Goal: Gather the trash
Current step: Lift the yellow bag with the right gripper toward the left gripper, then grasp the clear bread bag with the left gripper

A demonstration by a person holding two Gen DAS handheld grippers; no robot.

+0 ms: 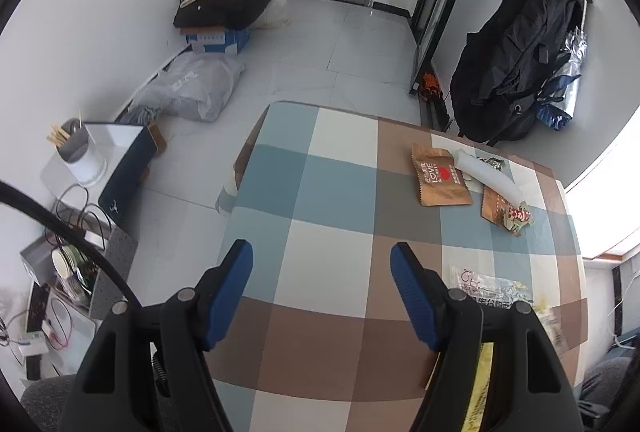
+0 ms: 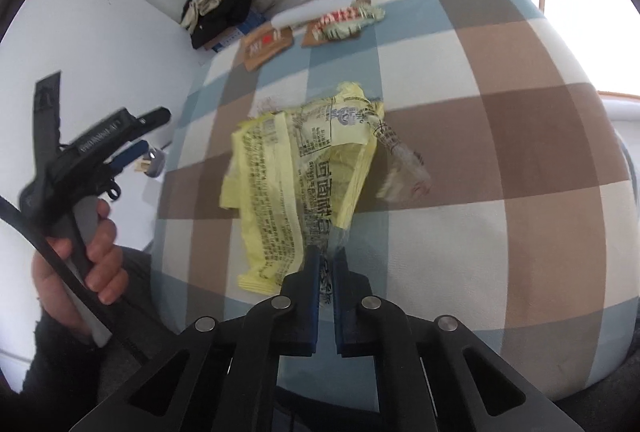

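My right gripper [image 2: 327, 260] is shut on a crumpled yellow printed wrapper [image 2: 280, 188] and holds it over the checkered table [image 2: 520, 152]. A clear plastic wrapper [image 2: 404, 164] lies beside it. My left gripper [image 1: 322, 256] is open and empty above the table's near left part; it also shows at the left of the right wrist view [image 2: 136, 140]. At the far side lie a brown "LOVE" packet [image 1: 438, 180], a white wrapper [image 1: 488, 178], a second brown packet with a red-and-green wrapper [image 1: 508, 214], and a clear printed bag [image 1: 486, 284].
A black bag [image 1: 520, 60] hangs on a rack beyond the table. Clothes on a blue box [image 1: 224, 4] and a grey plastic bag [image 1: 192, 88] sit on the floor at the left. A shelf with a cup of sticks [image 1: 76, 148] stands at the left.
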